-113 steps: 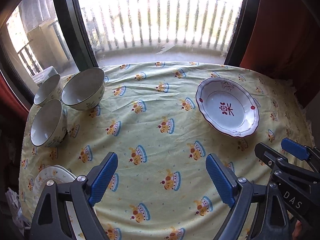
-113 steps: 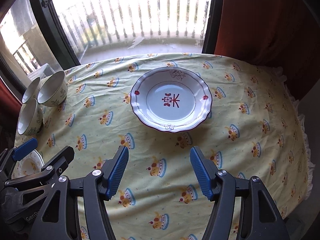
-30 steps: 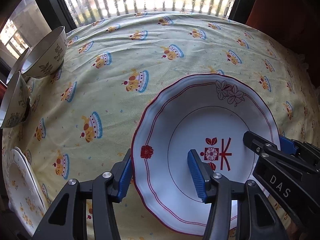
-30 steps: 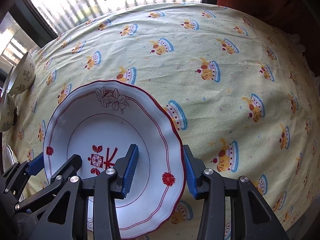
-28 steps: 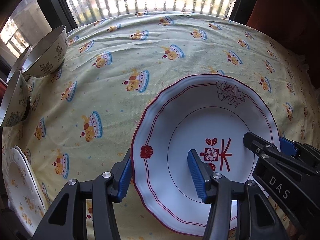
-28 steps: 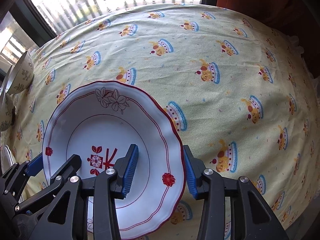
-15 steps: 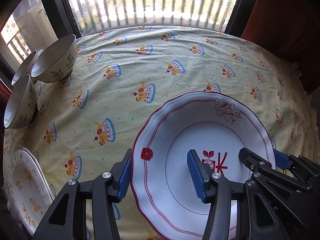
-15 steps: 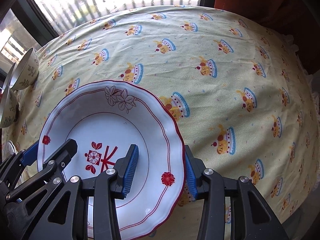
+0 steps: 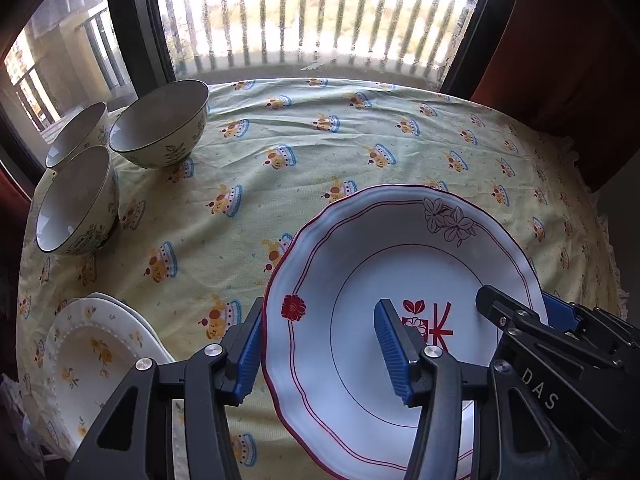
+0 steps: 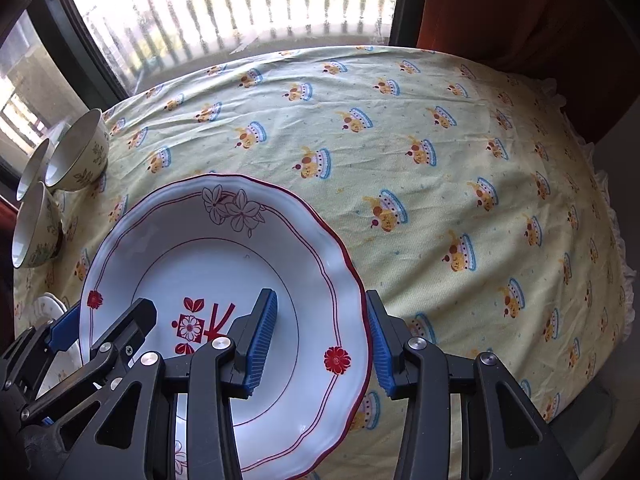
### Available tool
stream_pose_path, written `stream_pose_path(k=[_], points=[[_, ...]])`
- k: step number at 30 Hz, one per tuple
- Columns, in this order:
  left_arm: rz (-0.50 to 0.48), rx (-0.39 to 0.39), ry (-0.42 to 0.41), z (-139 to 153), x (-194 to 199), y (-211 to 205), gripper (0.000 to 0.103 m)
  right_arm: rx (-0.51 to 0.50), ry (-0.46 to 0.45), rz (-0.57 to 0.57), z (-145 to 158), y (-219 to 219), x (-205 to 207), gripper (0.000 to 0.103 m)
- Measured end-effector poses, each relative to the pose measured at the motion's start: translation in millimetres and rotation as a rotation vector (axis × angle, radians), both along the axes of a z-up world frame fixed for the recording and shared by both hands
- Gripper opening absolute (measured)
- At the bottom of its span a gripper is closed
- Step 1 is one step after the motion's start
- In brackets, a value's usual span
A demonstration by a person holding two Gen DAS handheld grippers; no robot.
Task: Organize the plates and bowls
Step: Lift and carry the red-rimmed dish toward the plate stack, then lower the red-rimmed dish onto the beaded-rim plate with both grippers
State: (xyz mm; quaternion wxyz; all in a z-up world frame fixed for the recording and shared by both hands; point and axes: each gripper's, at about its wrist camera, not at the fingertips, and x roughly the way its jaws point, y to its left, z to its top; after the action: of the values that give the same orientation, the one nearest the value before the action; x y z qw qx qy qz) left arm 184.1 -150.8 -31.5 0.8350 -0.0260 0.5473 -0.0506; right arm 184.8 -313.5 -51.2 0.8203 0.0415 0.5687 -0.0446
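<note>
A white plate with a red scalloped rim and red flower marks [image 9: 404, 264] [image 10: 224, 256] is held above the yellow tablecloth between both grippers. My left gripper [image 9: 320, 356] is shut on its left rim. My right gripper [image 10: 320, 344] is shut on its right rim. Three cream bowls with leaf prints [image 9: 160, 124] [image 10: 76, 152] stand together at the far left of the table. A stack of white plates with yellow flowers [image 9: 96, 356] lies at the near left edge, partly hidden by my left gripper.
The round table [image 10: 440, 160] wears a yellow cloth with crown prints. A window with a balcony railing [image 9: 312, 20] is behind it. A red curtain [image 10: 520, 12] hangs at the right. The table's right edge drops off with a frilled hem [image 10: 616, 240].
Both grippers closed on the red-rimmed plate and lifted it off the cloth. It has since been drawn back toward the near left, and more of the flowered plate stack has come into view.
</note>
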Motion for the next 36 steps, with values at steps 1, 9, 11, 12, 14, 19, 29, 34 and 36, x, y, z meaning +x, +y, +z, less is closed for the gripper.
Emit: stream_pose_path(k=[1, 9, 11, 12, 14, 19, 29, 34, 36], points=[[0.003, -0.002, -0.004, 2, -2, 7, 0.053, 0.0, -0.003, -0.001, 2, 7, -2, 0.047], [0.02, -0.011, -0.026, 14, -16, 67, 0.053, 0.009, -0.014, 0.01, 13, 66, -19, 0.047], [0.026, -0.013, -0.028, 15, -20, 81, 0.053, 0.01, -0.019, 0.013, 16, 81, -23, 0.047], [0.028, -0.015, -0.029, 16, -22, 88, 0.053, 0.008, -0.023, 0.016, 18, 88, -24, 0.047], [0.03, -0.016, -0.032, 17, -26, 102, 0.053, 0.003, -0.029, 0.022, 20, 102, -27, 0.047], [0.028, -0.013, -0.035, 18, -37, 131, 0.053, 0.0, -0.048, 0.029, 26, 135, -33, 0.047], [0.037, -0.006, -0.022, 7, -59, 181, 0.053, 0.013, -0.06, 0.028, 21, 190, -50, 0.047], [0.042, 0.001, 0.011, -7, -67, 198, 0.053, 0.018, -0.031, 0.036, 7, 210, -59, 0.047], [0.039, 0.005, 0.026, -12, -70, 202, 0.053, 0.017, -0.017, 0.039, 2, 217, -62, 0.047]])
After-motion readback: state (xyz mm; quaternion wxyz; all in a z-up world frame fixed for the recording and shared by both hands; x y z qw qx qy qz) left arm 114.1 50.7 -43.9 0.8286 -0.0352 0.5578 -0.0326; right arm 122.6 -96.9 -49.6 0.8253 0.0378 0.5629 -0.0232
